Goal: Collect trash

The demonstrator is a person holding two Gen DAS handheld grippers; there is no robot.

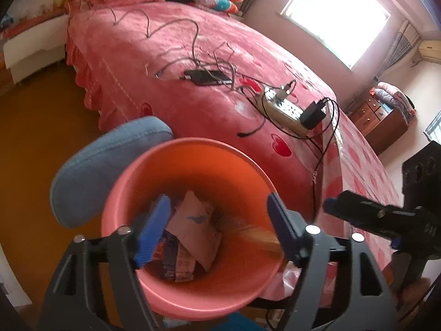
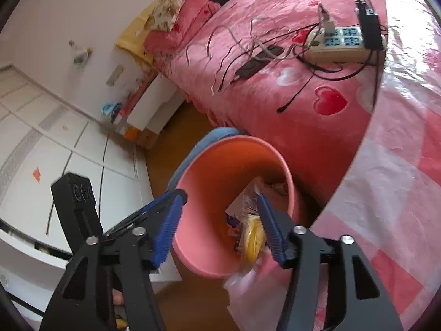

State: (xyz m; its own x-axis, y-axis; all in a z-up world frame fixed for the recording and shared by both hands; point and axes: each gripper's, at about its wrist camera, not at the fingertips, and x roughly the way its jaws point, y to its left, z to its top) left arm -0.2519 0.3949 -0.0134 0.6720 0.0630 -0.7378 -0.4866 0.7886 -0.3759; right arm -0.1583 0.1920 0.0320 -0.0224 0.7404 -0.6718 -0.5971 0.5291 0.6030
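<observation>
Our left gripper (image 1: 217,231) hangs over the mouth of the pink bin (image 1: 176,300), its blue pads (image 1: 154,229) spread wide with nothing between them. Our right gripper (image 2: 217,231) is parted too, at the bin's near rim, and grips nothing; a yellow wrapper (image 2: 253,237) blurs just beside its right pad, seemingly dropping free, though we cannot tell if it still touches. To do this step well, we judge we should keep both sets of jaws over the opening until the pieces have fallen clear, then lift straight up so nothing snags the rim. Inside the bin lie crumpled paper (image 1: 195,226) and printed packets (image 1: 176,262), heaped toward six o'clock. A blue cushion (image 1: 93,171) sits at the bin's ten o'clock; the pink bed (image 1: 193,33), strewn with a power strip (image 1: 281,110) and cables, rises at twelve.
</observation>
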